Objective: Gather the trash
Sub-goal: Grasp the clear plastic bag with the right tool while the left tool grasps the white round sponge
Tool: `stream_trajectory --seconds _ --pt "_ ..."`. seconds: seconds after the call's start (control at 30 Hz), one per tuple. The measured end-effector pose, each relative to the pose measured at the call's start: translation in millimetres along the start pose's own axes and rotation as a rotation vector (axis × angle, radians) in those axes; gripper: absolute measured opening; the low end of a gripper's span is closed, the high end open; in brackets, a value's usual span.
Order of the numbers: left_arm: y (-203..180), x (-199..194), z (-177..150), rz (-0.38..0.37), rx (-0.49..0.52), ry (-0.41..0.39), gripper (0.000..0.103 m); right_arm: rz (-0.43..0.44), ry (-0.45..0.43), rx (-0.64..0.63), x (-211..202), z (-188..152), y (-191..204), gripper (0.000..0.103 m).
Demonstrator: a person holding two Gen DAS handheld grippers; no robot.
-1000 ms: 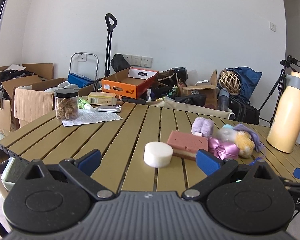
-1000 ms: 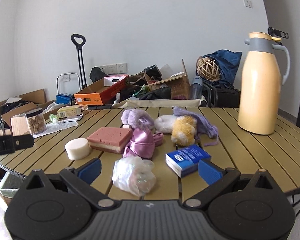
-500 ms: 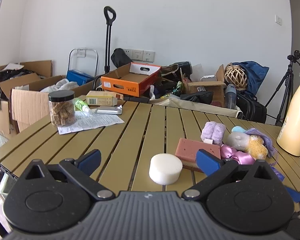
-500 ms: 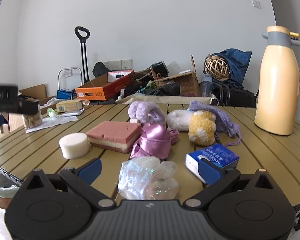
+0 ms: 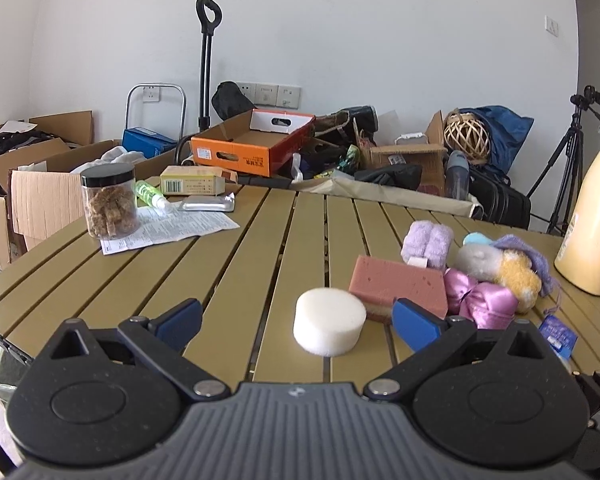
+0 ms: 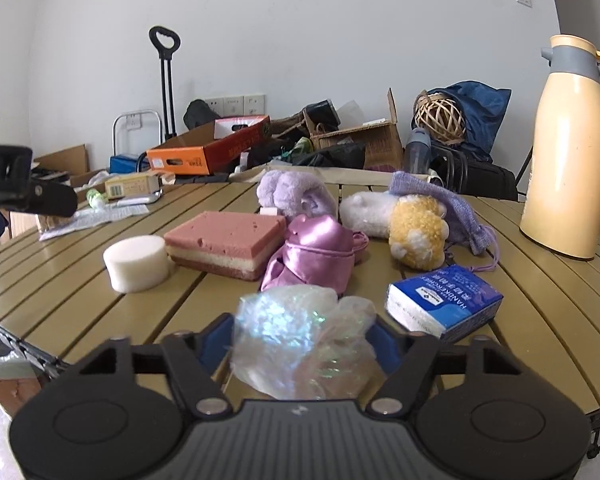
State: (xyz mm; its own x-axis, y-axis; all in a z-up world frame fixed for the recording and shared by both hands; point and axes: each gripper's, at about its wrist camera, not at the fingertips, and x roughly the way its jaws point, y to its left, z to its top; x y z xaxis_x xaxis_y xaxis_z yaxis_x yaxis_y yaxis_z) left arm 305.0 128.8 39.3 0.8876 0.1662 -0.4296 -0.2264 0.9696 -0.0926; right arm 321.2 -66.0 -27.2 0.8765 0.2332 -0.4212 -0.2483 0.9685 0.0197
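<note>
Now our right tongs (image 6: 304,336) have just been closing around the crumpled plastic wrap (image 6: 300,344) at six o'clock, seemingly gripping this trash; left tongs (image 5: 296,316) gape.

Both wrist views look low and close across the slatted table (image 5: 228,280), sharing its pink sponge (image 6: 224,244).

The left tongs (image 5: 296,318) stand open low over the slatted table (image 5: 236,264), a white foam puck (image 5: 329,327) between the tips, a pink sponge (image 5: 398,286) just behind.
</note>
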Motion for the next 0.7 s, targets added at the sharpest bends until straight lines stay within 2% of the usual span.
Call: stream_trajectory --seconds 0.1,0.23,0.43,0.53,0.7 --pt "2 4 -2 0.003 -0.001 0.012 0.103 0.013 0.003 0.011 0 1 -1 0.052" --pt "0 8 0 -0.007 0.014 0.034 0.103 0.028 0.003 0.013 -4 2 -2 0.048" --pt "-10 21 8 -0.036 0.045 0.041 0.103 0.037 -0.055 0.065 -19 9 -19 0.047" --pt "-19 34 11 -0.039 0.068 0.052 0.103 0.014 -0.083 0.095 -25 14 -34 0.047" --pt "-26 59 10 -0.041 0.051 0.086 0.103 -0.032 -0.112 0.161 -33 16 -60 0.047"
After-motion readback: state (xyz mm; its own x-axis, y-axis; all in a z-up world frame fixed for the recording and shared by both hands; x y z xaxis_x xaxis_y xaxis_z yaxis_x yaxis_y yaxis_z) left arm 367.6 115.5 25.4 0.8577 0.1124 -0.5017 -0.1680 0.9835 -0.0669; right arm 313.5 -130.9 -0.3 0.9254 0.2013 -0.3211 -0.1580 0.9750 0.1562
